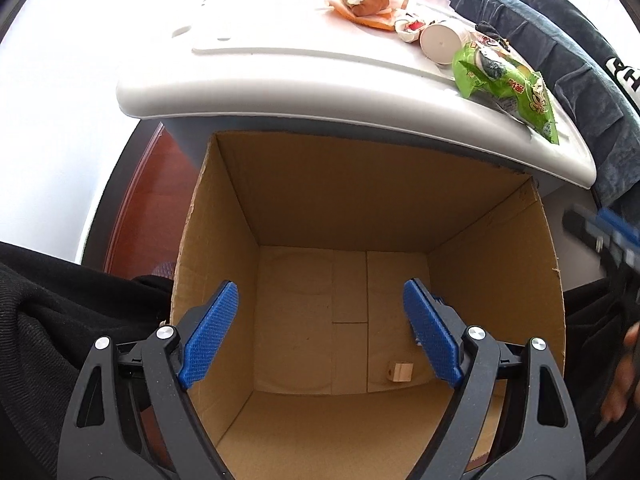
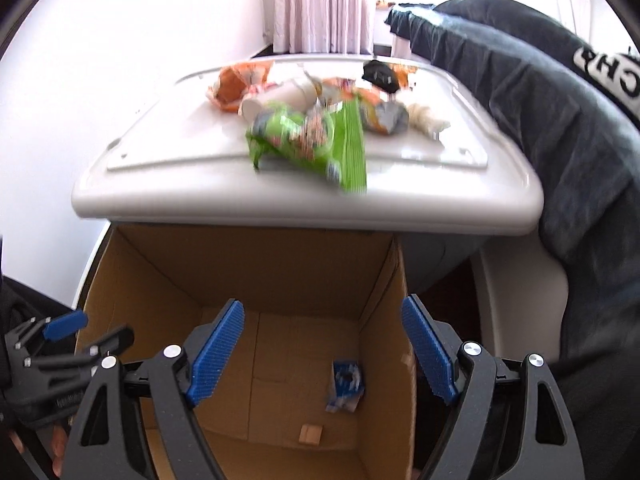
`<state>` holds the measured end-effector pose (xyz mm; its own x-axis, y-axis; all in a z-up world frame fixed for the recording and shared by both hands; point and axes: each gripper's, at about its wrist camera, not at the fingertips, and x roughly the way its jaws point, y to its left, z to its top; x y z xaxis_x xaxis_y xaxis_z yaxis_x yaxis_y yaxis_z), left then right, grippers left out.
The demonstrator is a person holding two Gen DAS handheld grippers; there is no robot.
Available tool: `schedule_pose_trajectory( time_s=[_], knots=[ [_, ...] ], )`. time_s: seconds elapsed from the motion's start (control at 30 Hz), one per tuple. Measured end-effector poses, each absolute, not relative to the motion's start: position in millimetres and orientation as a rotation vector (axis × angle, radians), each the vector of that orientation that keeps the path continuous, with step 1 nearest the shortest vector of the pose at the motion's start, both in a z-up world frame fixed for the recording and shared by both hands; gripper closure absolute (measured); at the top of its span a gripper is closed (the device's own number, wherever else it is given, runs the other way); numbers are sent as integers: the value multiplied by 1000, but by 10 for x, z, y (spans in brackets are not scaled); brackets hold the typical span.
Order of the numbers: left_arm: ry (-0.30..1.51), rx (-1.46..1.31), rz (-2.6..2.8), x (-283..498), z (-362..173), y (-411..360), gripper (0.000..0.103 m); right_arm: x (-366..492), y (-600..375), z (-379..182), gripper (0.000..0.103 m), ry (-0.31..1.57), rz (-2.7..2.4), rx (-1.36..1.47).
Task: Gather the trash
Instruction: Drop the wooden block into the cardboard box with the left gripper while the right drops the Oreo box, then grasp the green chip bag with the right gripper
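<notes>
An open cardboard box stands under the front edge of a white table. In the box lie a small wooden block and a blue-white wrapper. Trash lies on the table: a green snack bag, a paper cup, orange wrappers, a silver-orange bag. My left gripper is open and empty above the box. My right gripper is open and empty above the box.
A dark grey garment hangs along the table's right side. A black item and white crumpled paper lie at the back of the table. The other gripper shows at the frame edges. A curtain hangs behind.
</notes>
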<state>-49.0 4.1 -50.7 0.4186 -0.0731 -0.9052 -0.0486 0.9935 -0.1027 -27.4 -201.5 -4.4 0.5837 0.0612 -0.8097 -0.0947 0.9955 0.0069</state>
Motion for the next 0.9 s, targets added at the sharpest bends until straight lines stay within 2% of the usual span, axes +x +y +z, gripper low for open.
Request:
schedule_pose_trajectory(
  time_s=[0.33, 0.43, 0.63, 0.7, 0.77, 0.9],
  knots=[
    [1024, -53, -32, -432, -355, -115, 21, 355, -1907, 135, 22, 858, 156, -132],
    [1016, -33, -48, -428, -349, -162, 20, 576, -1843, 134, 16, 840, 203, -167],
    [1007, 4, -51, -436, -360, -215, 20, 968, -1789, 1, 16, 870, 248, -145],
    [1006, 8, -48, -440, -365, -216, 20, 1068, -1766, -91, 21, 904, 265, -127],
    [1010, 8, -42, -450, -382, -197, 20, 1096, -1764, -167, 34, 926, 299, -84],
    [1022, -3, -32, -443, -406, -189, 20, 1015, -1794, -128, 43, 901, 289, -57]
  ],
)
